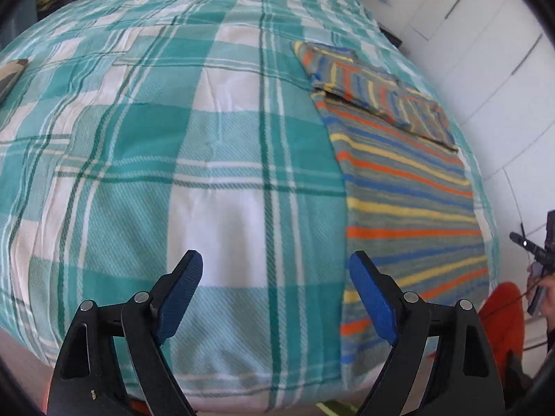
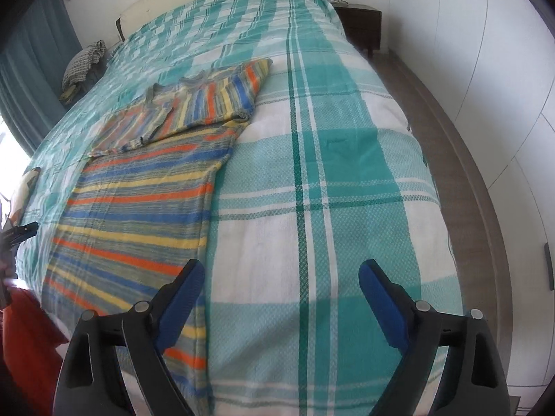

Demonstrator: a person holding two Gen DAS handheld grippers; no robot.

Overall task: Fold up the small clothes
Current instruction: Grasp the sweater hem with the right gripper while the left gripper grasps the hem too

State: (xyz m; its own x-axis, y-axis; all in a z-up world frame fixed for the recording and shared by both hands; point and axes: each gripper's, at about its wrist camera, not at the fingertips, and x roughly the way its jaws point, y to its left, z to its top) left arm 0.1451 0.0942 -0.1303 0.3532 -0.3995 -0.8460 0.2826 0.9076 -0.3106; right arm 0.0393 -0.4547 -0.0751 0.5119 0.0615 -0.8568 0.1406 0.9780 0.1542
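Observation:
A striped knit sweater (image 1: 409, 180) in grey, orange, blue and yellow lies flat on the bed, its sleeves folded across the chest at the far end (image 1: 381, 97). In the right wrist view the sweater (image 2: 138, 208) fills the left half of the bed. My left gripper (image 1: 275, 267) hangs open above the bedspread, left of the sweater's edge, nothing between its blue pads. My right gripper (image 2: 281, 274) is open too, above the bedspread just right of the sweater's hem, and holds nothing.
The teal and white plaid bedspread (image 2: 329, 173) covers the whole bed. A pile of patterned clothes (image 2: 81, 64) sits at the far left by the curtain. A dark nightstand (image 2: 360, 26) stands by the headboard. White wardrobe doors (image 2: 503, 69) run along the right. A person's orange garment (image 1: 503, 315) shows near the bed's foot.

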